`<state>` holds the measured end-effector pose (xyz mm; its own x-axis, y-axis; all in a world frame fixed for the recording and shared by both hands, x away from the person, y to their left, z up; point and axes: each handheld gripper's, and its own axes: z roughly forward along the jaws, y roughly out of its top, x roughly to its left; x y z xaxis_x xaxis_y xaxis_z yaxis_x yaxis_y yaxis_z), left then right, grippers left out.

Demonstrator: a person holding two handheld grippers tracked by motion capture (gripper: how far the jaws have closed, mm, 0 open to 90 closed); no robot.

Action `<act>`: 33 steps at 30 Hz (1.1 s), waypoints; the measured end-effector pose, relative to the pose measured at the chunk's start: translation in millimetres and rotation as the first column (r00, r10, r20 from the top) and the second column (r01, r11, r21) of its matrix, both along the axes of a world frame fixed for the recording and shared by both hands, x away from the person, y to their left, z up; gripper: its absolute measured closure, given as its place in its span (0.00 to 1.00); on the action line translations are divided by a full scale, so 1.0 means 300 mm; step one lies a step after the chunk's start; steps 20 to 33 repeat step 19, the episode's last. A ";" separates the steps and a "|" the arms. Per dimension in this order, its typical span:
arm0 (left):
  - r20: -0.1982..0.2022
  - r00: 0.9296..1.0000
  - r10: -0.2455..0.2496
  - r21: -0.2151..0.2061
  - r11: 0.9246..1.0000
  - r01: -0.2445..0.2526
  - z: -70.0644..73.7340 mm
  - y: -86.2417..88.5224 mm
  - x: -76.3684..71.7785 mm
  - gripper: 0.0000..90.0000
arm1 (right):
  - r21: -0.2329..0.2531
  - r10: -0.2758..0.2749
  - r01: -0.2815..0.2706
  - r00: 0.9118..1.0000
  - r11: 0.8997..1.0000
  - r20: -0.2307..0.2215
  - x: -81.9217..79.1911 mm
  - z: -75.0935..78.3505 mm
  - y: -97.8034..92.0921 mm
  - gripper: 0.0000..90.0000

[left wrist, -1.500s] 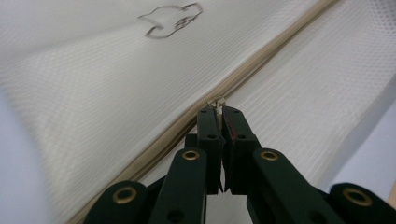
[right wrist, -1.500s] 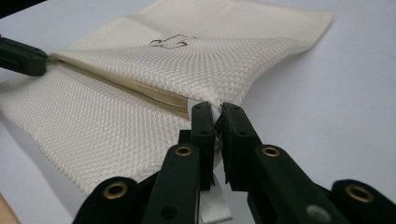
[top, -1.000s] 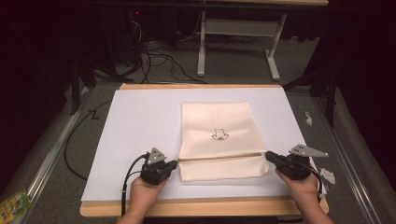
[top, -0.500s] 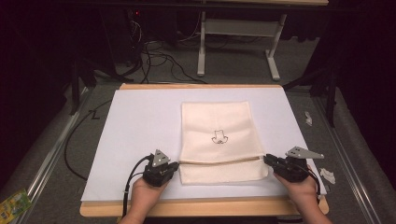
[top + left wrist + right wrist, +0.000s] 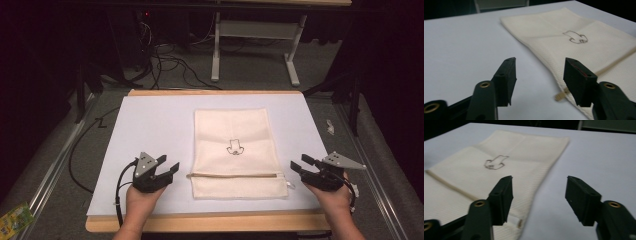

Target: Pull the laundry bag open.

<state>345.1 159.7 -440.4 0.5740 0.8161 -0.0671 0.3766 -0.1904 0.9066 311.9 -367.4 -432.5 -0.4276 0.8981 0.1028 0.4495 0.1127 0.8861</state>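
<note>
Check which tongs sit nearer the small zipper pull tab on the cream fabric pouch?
Right. The right tongs sit open just beside the zipper pull tab at the cream fabric pouch corner; the left tongs are across the pouch.

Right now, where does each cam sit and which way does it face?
High view: above the person's side, looking forward and down on the white-covered table; both hands, left gripper and right gripper show, flanking the cream fabric zip pouch.
Left gripper view: rides the left gripper, facing the pouch's edge; open jaws show.
Right gripper view: rides the right gripper, facing the pouch's opposite edge; open jaws show.
Shared: all see the pouch's small outline drawing.
</note>
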 end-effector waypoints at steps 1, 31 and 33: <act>0.002 1.000 0.016 -0.004 1.000 -0.016 0.001 0.016 0.006 0.43 | -0.014 -0.022 0.023 1.000 1.000 0.009 0.000 0.002 -0.016 0.37; 0.023 0.992 0.126 0.054 0.990 -0.127 -0.003 0.114 0.014 0.19 | -0.030 -0.167 0.167 0.986 0.985 0.021 0.024 -0.023 -0.116 0.20; 0.023 0.992 0.126 0.054 0.990 -0.127 -0.003 0.114 0.014 0.19 | -0.030 -0.167 0.167 0.986 0.985 0.021 0.024 -0.023 -0.116 0.20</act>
